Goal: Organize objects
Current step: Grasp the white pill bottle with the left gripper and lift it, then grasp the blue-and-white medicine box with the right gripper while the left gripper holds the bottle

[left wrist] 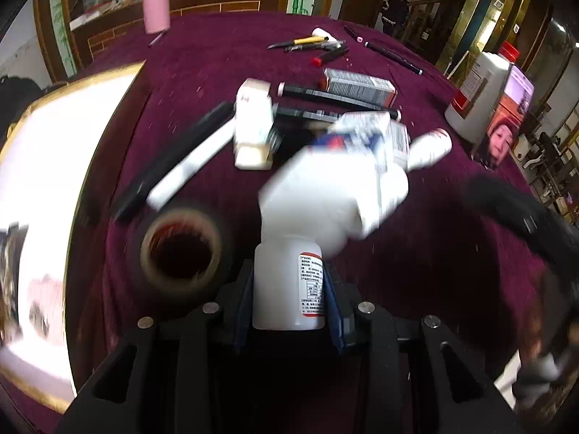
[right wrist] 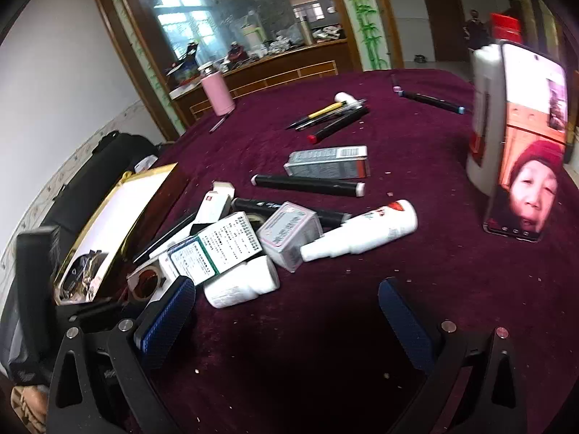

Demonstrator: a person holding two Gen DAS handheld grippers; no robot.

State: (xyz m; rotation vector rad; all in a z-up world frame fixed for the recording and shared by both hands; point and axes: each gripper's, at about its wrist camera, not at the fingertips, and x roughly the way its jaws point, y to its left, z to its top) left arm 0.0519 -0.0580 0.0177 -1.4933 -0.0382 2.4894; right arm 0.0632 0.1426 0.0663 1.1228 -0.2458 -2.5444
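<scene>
Daylight comes from the back window. White box lining is totally blown out, left view smeared with motion blur, heavy fisheye bending and dark corners.

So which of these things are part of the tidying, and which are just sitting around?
Part of the job: white bottle in the left gripper, medicine boxes, markers, tape roll, gold box.

Lying about: phone, pink flask, white jug.

Both grippers share one build: black angular frames studded with round silver screws; left gripper and right gripper fingers faced with blue textured pads.
</scene>
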